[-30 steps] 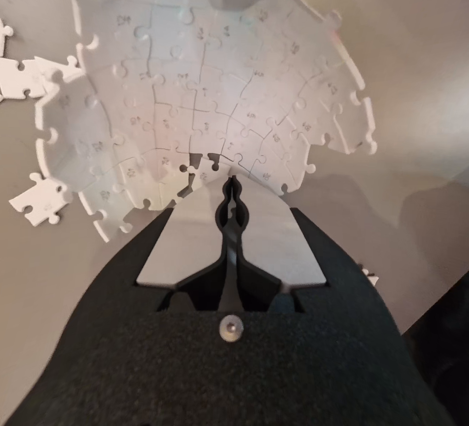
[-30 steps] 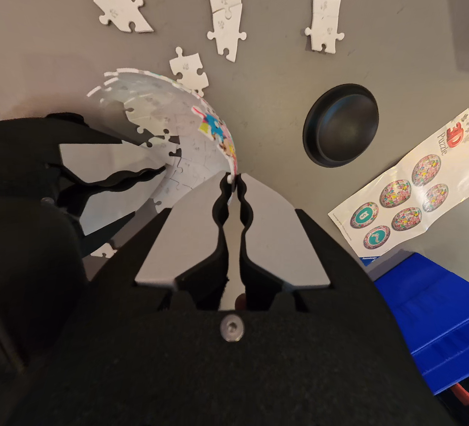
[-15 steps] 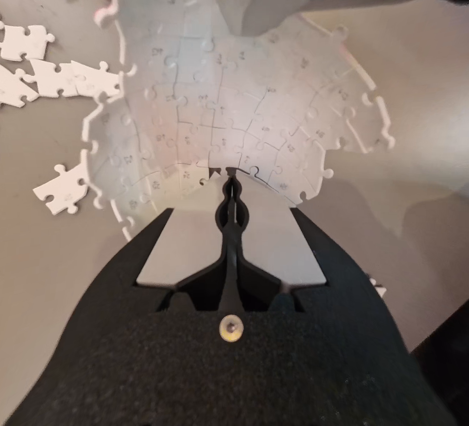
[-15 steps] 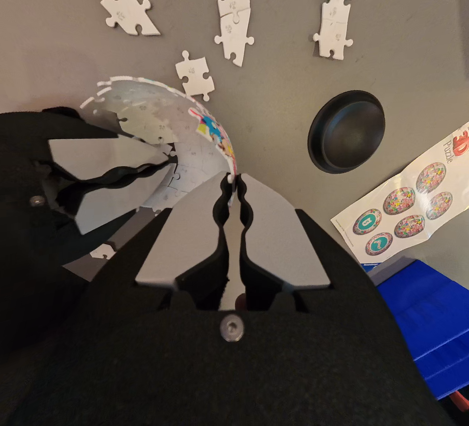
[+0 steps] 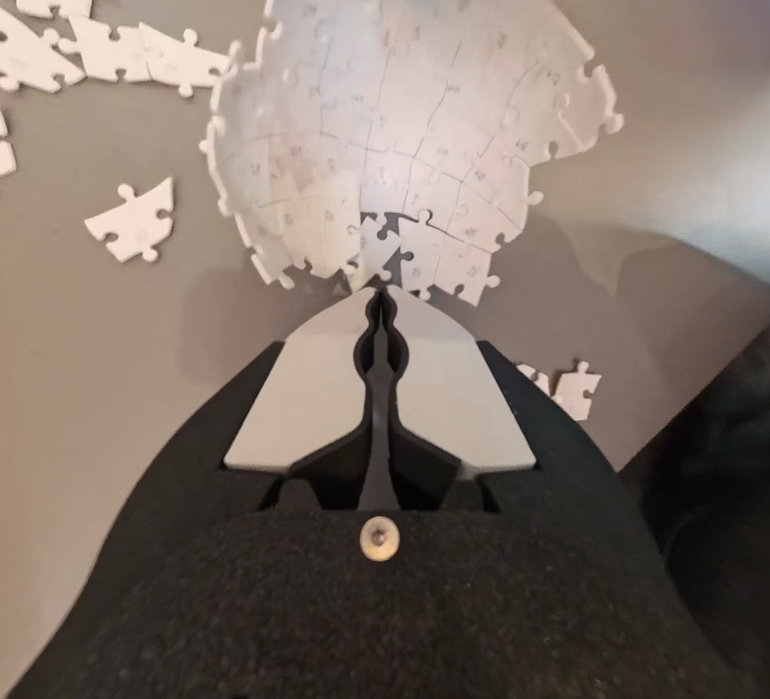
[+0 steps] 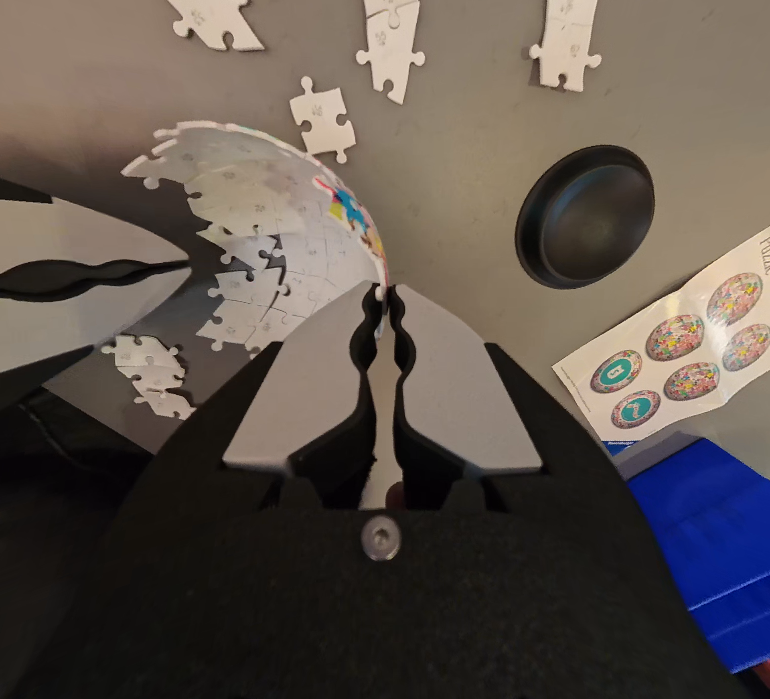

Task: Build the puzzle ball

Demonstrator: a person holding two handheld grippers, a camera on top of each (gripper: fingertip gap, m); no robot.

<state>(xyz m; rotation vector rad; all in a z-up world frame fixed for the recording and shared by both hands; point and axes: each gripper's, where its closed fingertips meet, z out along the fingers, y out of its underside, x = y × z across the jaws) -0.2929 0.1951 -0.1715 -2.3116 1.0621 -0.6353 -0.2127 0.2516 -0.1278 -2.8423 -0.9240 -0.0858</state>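
Fitting a piece into the half-built puzzle ball (image 6: 291, 237), held clear above the desk (image 6: 458, 116). Right tongs (image 6: 385, 295) clamped on the shell's rim. Left tongs (image 5: 381, 291) closed at a skewed piece (image 5: 377, 245), apparently pinching it. Next: square it, press home. Loose pieces (image 6: 323, 118) wait.

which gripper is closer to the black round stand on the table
Right. The right gripper, shut on the puzzle shell's rim, sits just left of the black stand. The left gripper is beyond the shell, farther left.
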